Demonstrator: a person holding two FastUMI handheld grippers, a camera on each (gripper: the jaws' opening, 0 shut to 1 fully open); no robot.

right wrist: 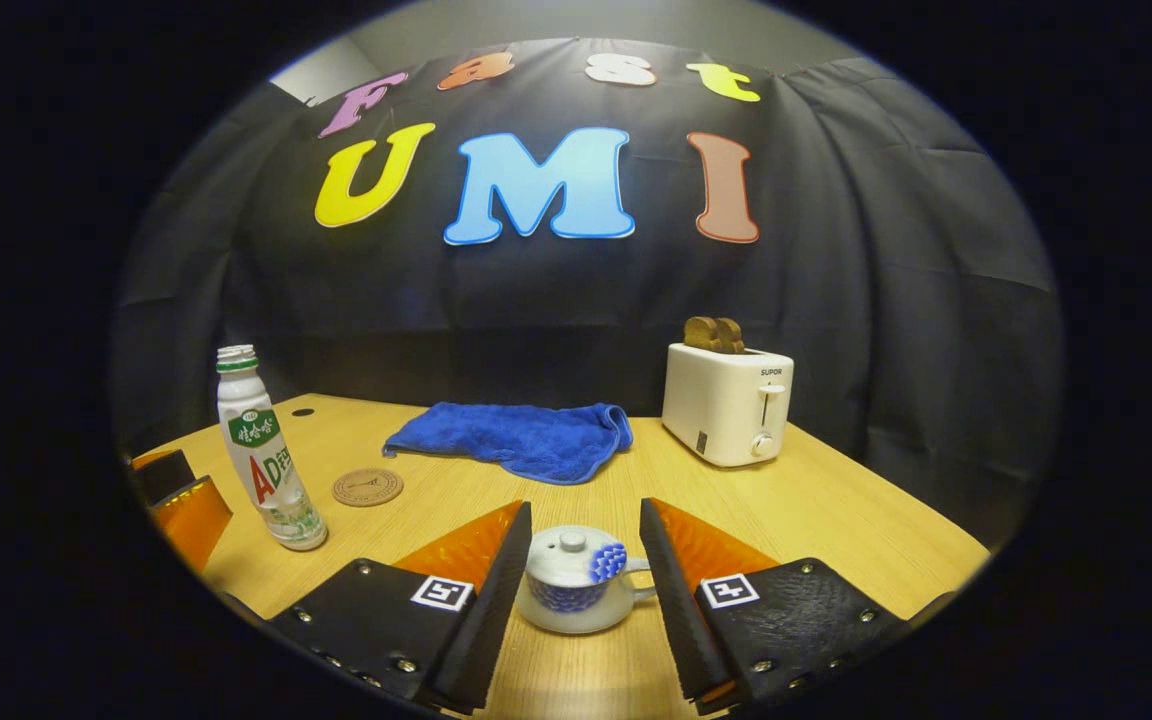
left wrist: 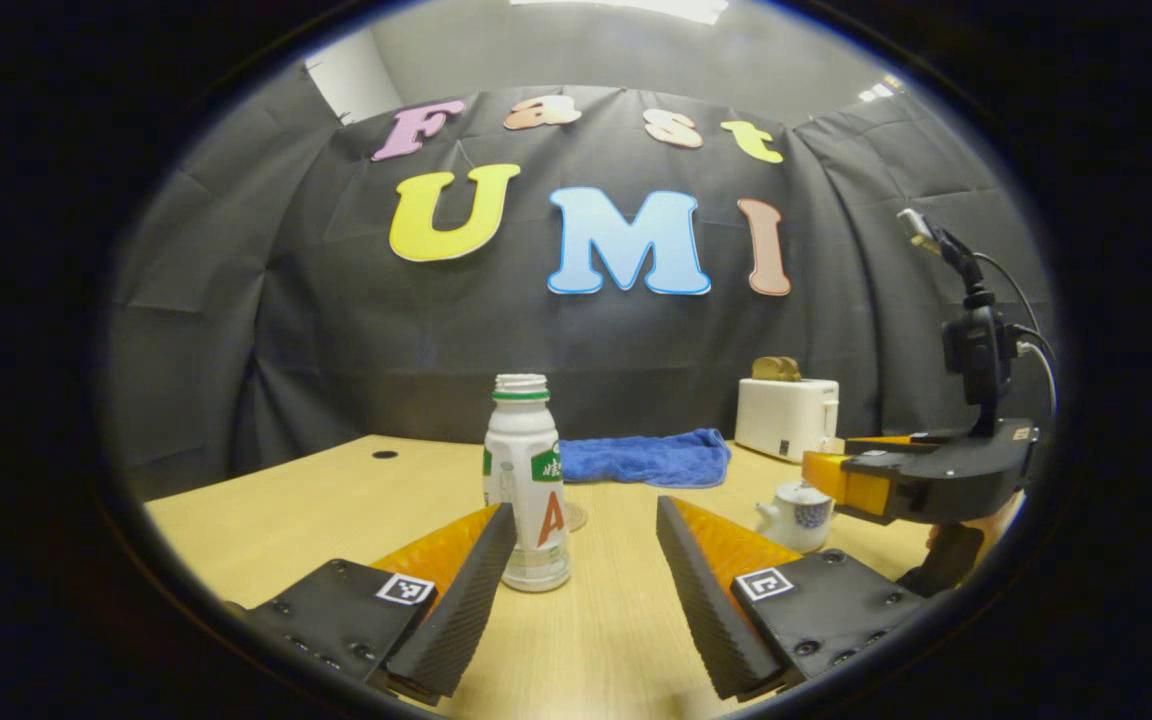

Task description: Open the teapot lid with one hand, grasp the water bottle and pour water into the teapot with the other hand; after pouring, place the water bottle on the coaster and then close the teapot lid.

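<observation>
We see a white water bottle [right wrist: 263,455] with a green neck band, a green label patch and a big red letter; its base is clear. The teapot [right wrist: 576,580] is white with a blue scale pattern on its belly and part of its lid. The coaster [right wrist: 368,487] is brown, the towel [right wrist: 516,437] deep blue, the toaster [right wrist: 727,403] cream-white with brown toast, the tabletop [right wrist: 836,520] pale wood.

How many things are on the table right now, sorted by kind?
Water bottle: 1
Teapot: 1
Coaster: 1
Blue towel: 1
Toaster: 1
Total: 5
</observation>
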